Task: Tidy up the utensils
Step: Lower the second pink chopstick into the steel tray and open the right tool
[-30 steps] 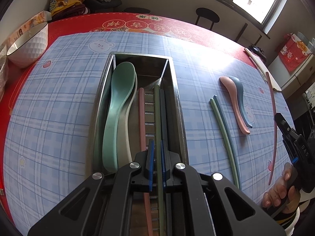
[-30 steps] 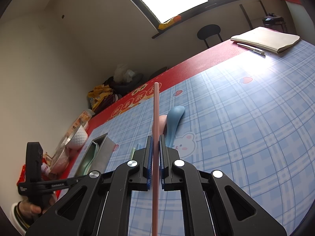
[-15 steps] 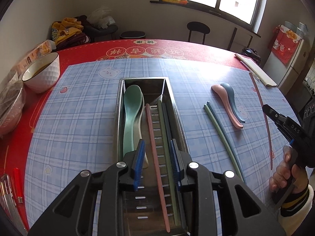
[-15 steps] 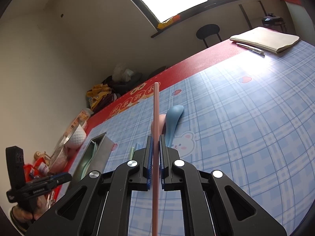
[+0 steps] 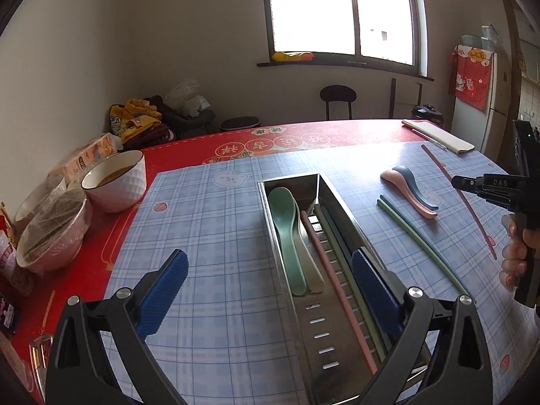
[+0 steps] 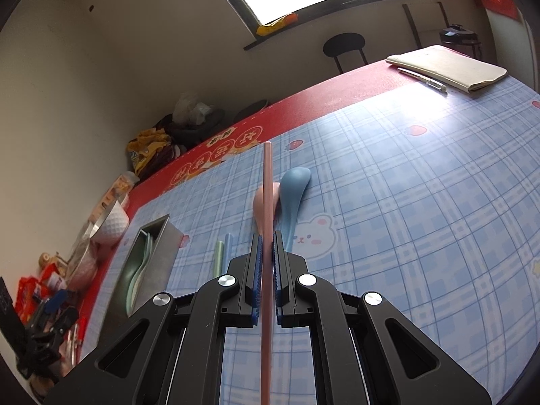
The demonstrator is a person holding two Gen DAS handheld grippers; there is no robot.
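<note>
A steel utensil box [image 5: 341,199] lies on the blue checked mat. It holds a green spoon [image 5: 285,216], a cream spoon under it, a pink chopstick [image 5: 334,283] and greenish chopsticks. My left gripper [image 5: 270,270] is open wide and empty, raised above the box's near end. My right gripper [image 6: 266,246] is shut on a pink chopstick [image 6: 267,182] and holds it above the mat; it shows at the right in the left wrist view [image 5: 472,182]. A pink spoon [image 5: 405,192], a blue spoon [image 5: 416,187] and green and blue chopsticks [image 5: 415,236] lie on the mat.
A white bowl [image 5: 116,185] and wrapped bowls [image 5: 54,233] stand at the left on the red tablecloth. A folded cloth with a pen [image 6: 445,67] lies at the far right corner. A chair [image 5: 337,98] stands beyond the table.
My left gripper has let go of the chopsticks in the box, opened wide and pulled back and up. My right gripper has held the pink chopstick nearly still.
</note>
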